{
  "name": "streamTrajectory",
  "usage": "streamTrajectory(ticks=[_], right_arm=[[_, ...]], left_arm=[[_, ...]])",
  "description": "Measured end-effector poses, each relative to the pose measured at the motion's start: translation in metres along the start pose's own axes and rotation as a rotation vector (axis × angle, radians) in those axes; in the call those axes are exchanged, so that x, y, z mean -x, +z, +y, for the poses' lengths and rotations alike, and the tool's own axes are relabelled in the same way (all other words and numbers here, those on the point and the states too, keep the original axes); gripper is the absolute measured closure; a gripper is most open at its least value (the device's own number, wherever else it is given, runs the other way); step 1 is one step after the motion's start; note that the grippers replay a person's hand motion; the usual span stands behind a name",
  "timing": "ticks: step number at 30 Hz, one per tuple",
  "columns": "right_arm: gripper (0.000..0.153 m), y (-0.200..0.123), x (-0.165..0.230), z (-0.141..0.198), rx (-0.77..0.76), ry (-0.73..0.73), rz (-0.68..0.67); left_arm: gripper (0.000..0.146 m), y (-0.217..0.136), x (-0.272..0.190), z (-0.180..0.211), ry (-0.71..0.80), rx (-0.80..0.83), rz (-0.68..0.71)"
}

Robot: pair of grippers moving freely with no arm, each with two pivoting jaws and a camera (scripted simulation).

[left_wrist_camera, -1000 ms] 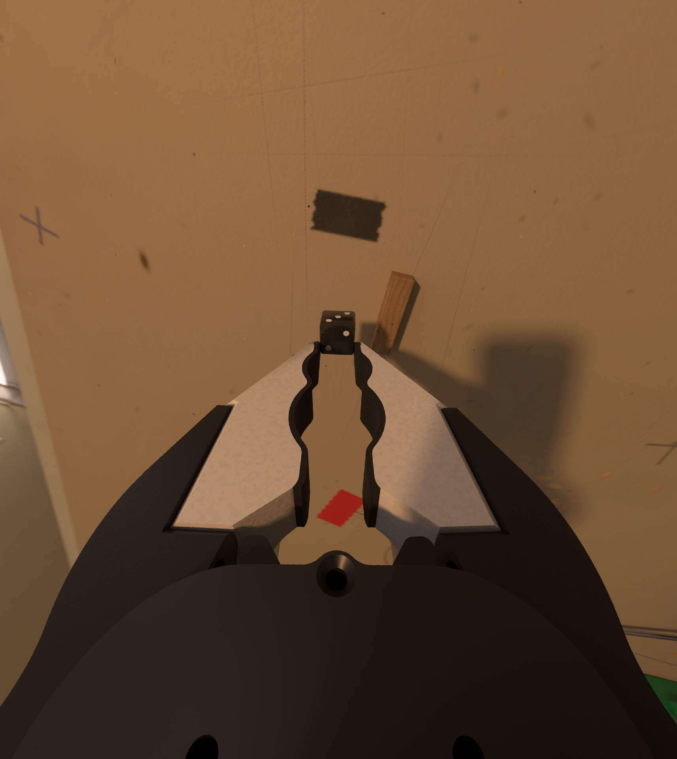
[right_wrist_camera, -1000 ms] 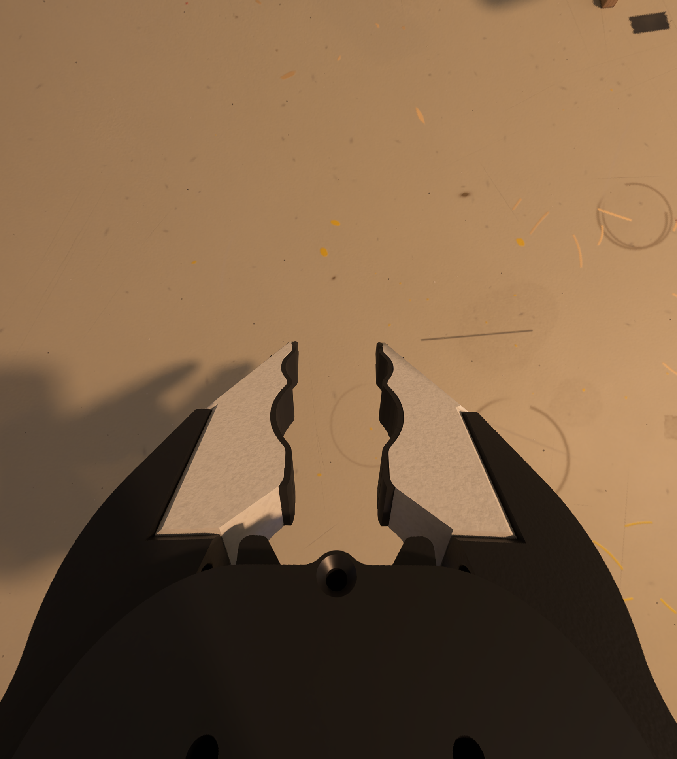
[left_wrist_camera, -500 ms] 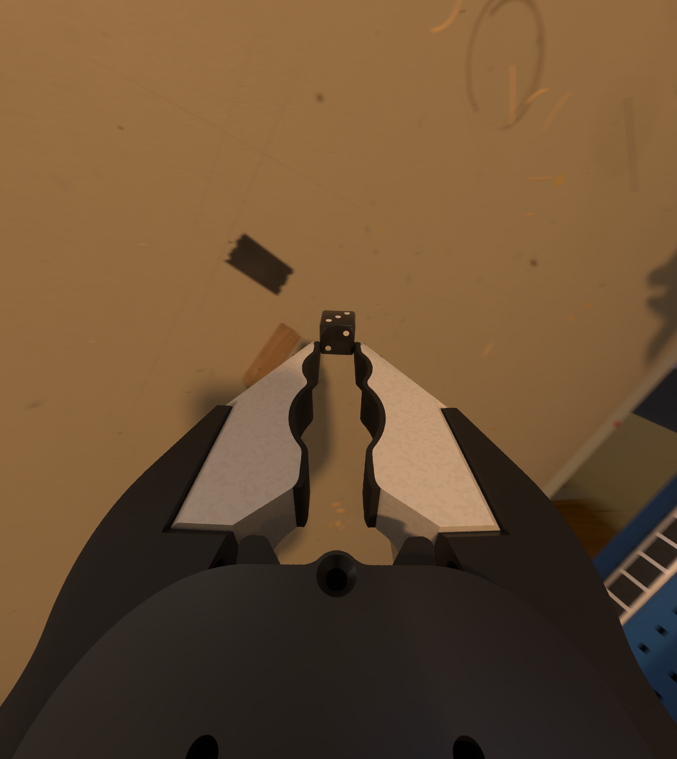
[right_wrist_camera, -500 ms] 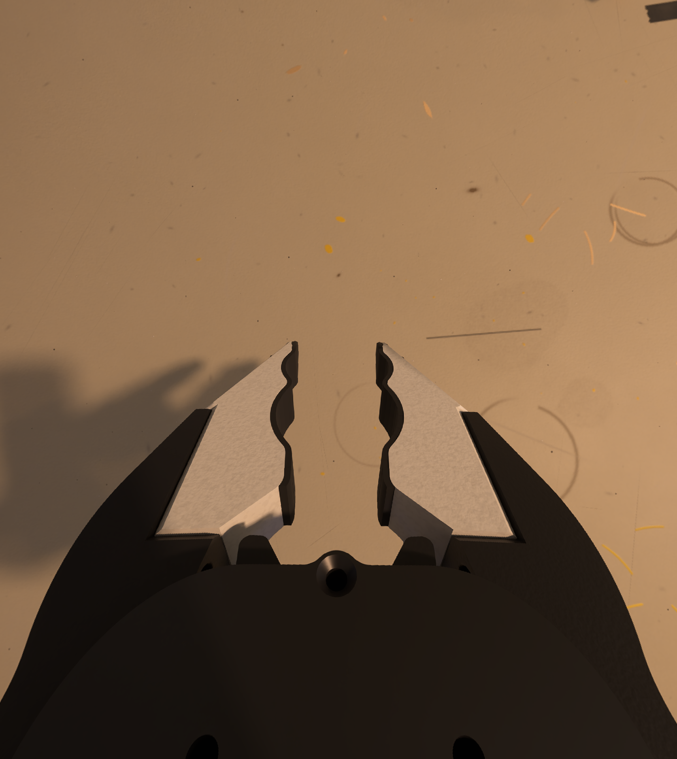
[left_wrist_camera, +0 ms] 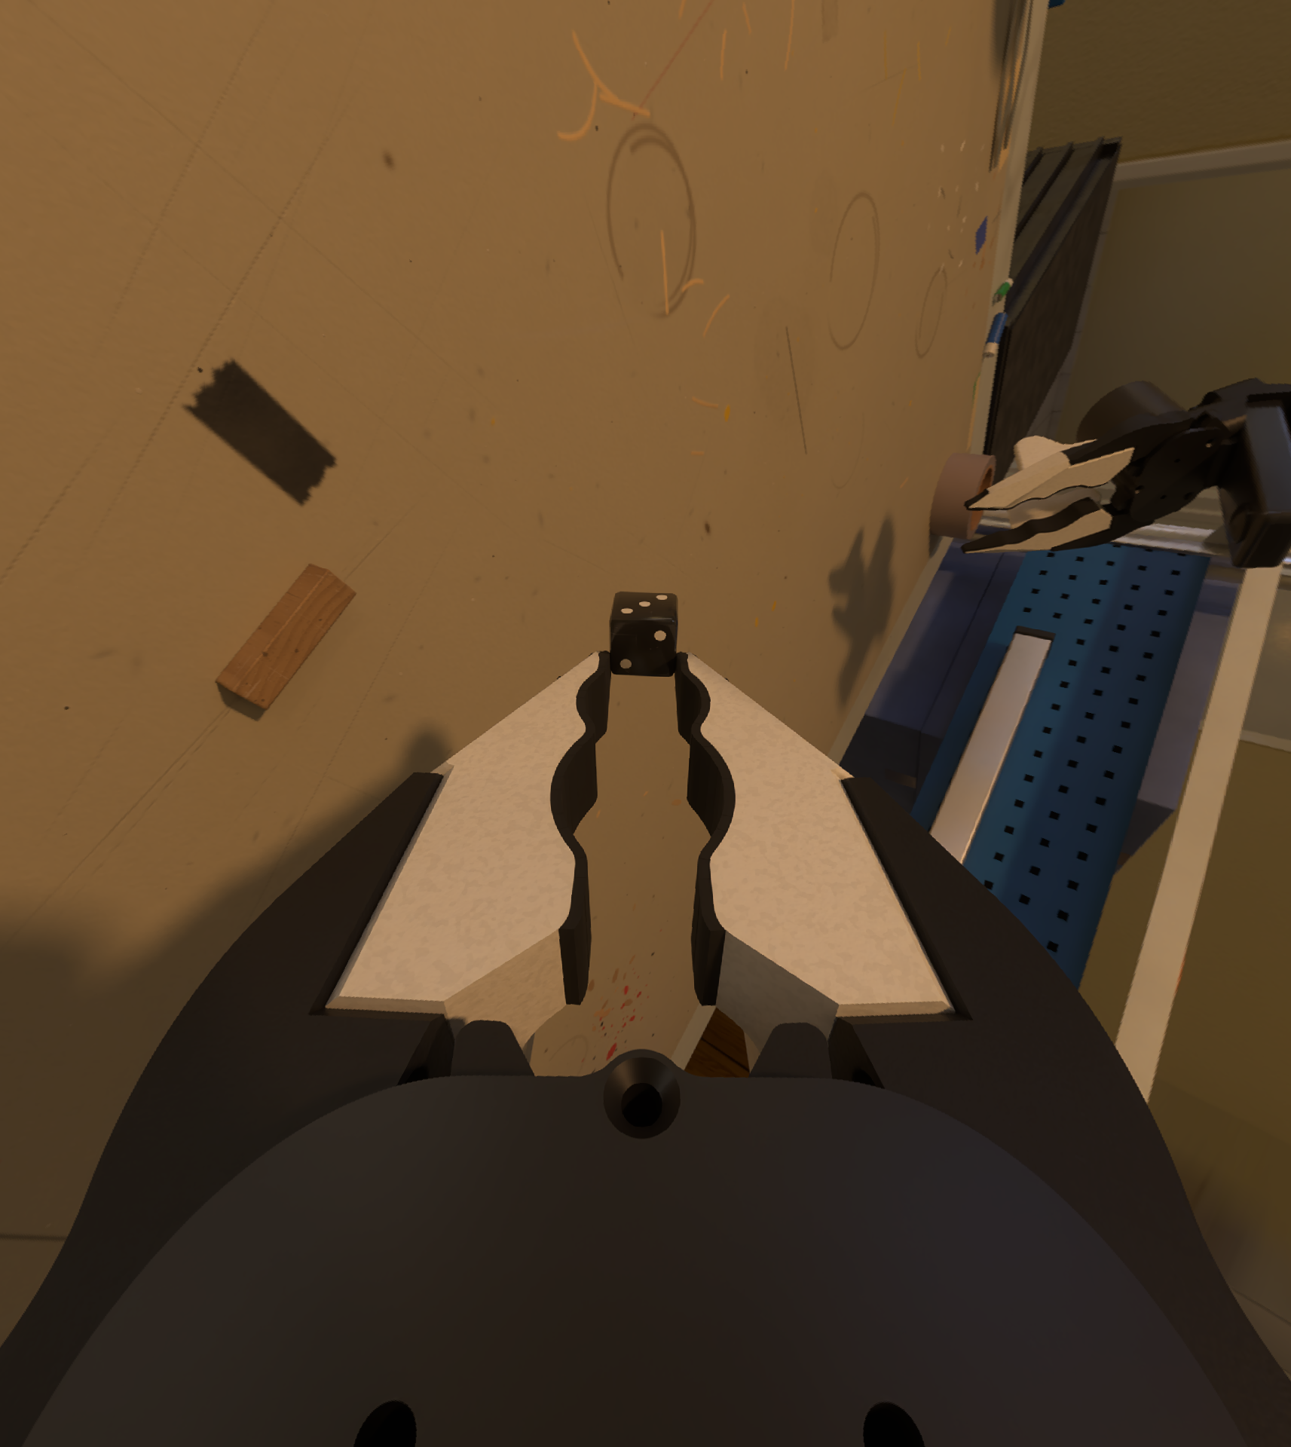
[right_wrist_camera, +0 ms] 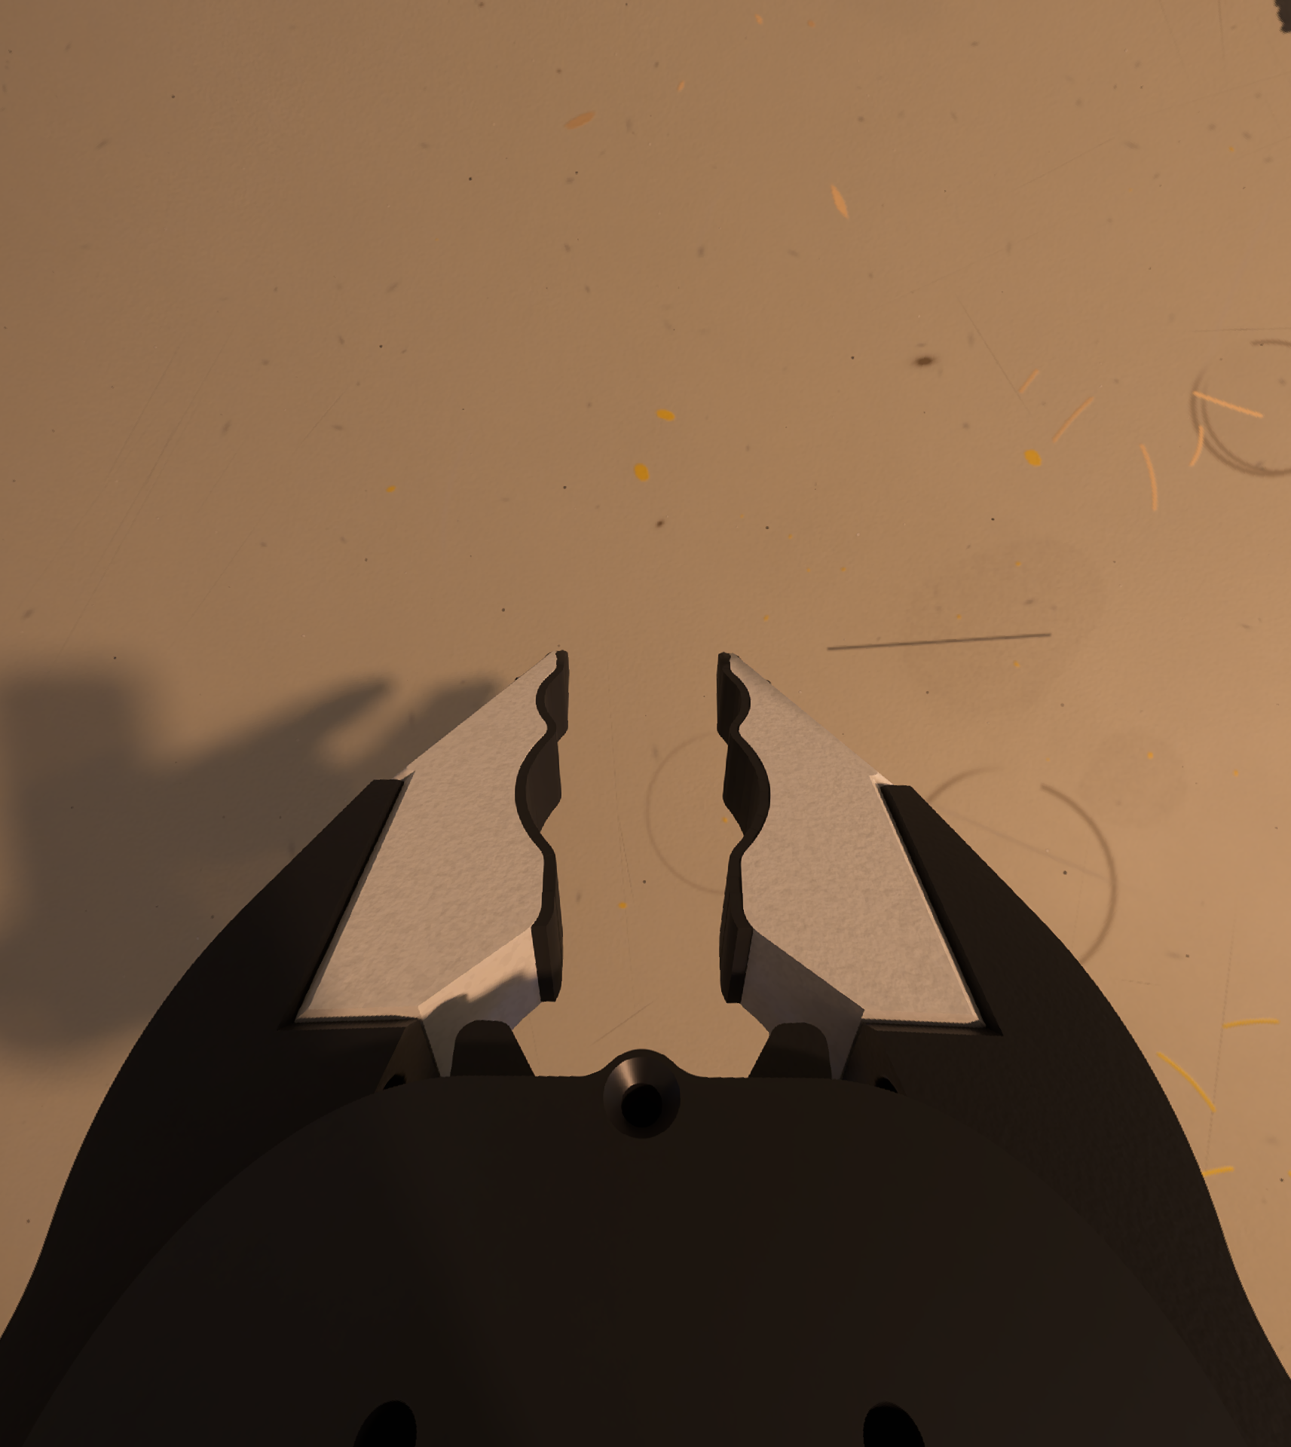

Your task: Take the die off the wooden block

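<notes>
The die is black with pale pips and sits pinched between the fingertips of the left gripper, clear of the table. Three pips show on its upper face and two on the face toward the camera. The two fingers close on its lower sides — the die sticks out past their tips.

The wooden block lies flat on the table to the left of the die, well apart from it, with nothing on top. It is a short light-brown plank set at a slant. Farther off to the left lies a dark strip of tape, also on the table.

The table is tan and scuffed, with faint ring marks and thin orange streaks toward the far side. To the right, past the table's edge, stands a blue panel with rows of small holes.

The right gripper shows in the left wrist view at the far right, above the table's edge, its pale fingers pointing left. In its own view the right gripper hangs over bare table with its fingers spread apart and nothing between them. Its shadow falls on the table to the left.
</notes>
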State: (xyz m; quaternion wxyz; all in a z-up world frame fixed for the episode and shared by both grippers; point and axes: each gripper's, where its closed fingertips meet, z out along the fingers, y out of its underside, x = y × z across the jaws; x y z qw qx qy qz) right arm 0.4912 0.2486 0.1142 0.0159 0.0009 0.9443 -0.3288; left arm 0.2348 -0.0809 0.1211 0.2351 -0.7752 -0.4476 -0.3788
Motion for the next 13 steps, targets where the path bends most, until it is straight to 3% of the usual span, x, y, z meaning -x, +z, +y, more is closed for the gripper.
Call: streamTrajectory(ticks=[7, 13], right_arm=[[0.115, 0.000, 0.000, 0.000, 0.000, 0.000, 0.001], [0.115, 0.000, 0.000, 0.001, 0.007, 0.001, 0.000]], left_arm=[[0.130, 0.007, -0.002, -0.007, -0.052, -0.027, 0.045], [0.130, 0.029, 0.021, -0.011, -0.132, -0.066, -0.099]])
